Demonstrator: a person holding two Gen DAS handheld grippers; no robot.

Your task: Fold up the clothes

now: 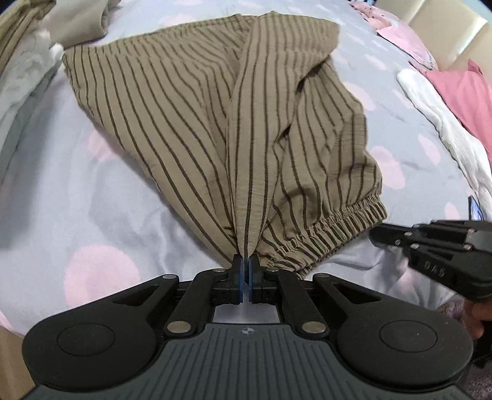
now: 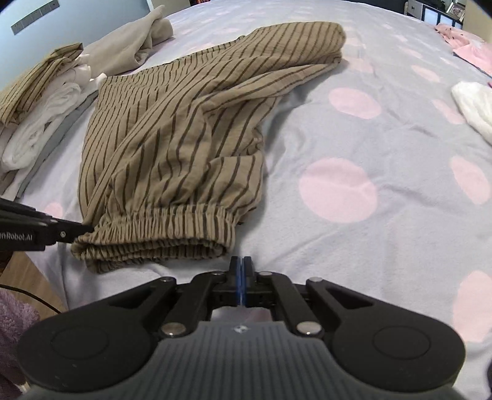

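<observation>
left wrist view shows the left gripper (image 1: 245, 261) pinching soft, limp striped trousers (image 1: 190, 123); the right gripper (image 2: 241, 261), closed and empty, should probably take the elastic waistband (image 2: 172, 215).

Cut off by the left edge of the right wrist view: body of the left gripper (image 2: 89, 229), only its tips showing. Hidden under the top layer: lower folds of the striped trousers (image 1: 190, 129). Cropped at the bed's (image 2: 353, 129) left edge: white clothes pile (image 2: 40, 129). Too small to identify: dark objects (image 2: 430, 12) at the far right corner.
</observation>
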